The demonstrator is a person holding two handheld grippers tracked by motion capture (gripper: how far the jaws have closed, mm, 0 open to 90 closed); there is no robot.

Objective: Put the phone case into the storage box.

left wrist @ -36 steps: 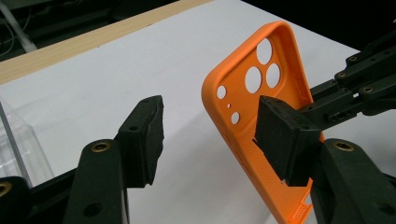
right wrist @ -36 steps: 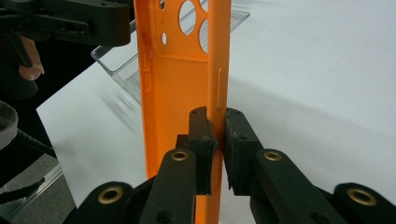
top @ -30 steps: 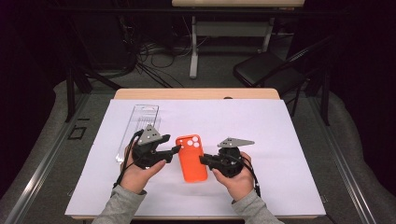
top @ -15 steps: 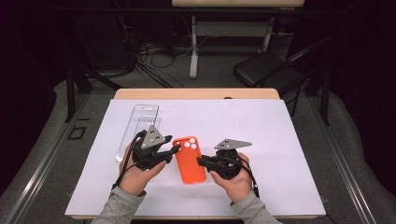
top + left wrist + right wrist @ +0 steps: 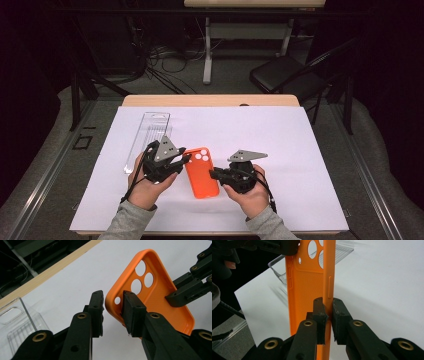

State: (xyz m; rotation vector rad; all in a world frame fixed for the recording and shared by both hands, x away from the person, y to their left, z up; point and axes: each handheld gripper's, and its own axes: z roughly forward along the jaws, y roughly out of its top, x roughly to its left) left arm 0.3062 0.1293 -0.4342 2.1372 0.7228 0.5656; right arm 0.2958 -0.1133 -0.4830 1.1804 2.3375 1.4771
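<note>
**Orange case pinched at two edges, wide paper all round**

Broadly, the white sheet (image 5: 300,150) covers nearly the whole table (image 5: 210,101), whose bare wooden rim shows along the top centre of the high view. The right half of the sheet lies open, and a broad strip runs free across its upper part. At left centre a clear plastic tray (image 5: 147,135) lies lengthwise, close beside the left gripper (image 5: 181,159), so room is tighter on that side.

The orange phone case (image 5: 201,172) sits at lower centre between the two hands. In the right gripper view its side wall runs up the middle of the frame, and the right gripper (image 5: 328,312) is clamped on that wall, one pad inside and one outside. In the left gripper view the left gripper's jaws have just been closing; they straddle the rounded corner of the case by the camera holes, the right-hand pad against the inner face, while a thin gap shows between the left-hand pad and the outer rim.

Whether the case rests on the sheet or hangs above it cannot be told. Its lower end is cut off at the bottom of the right gripper view, and both forearms leave the high view at the bottom edge.
</note>
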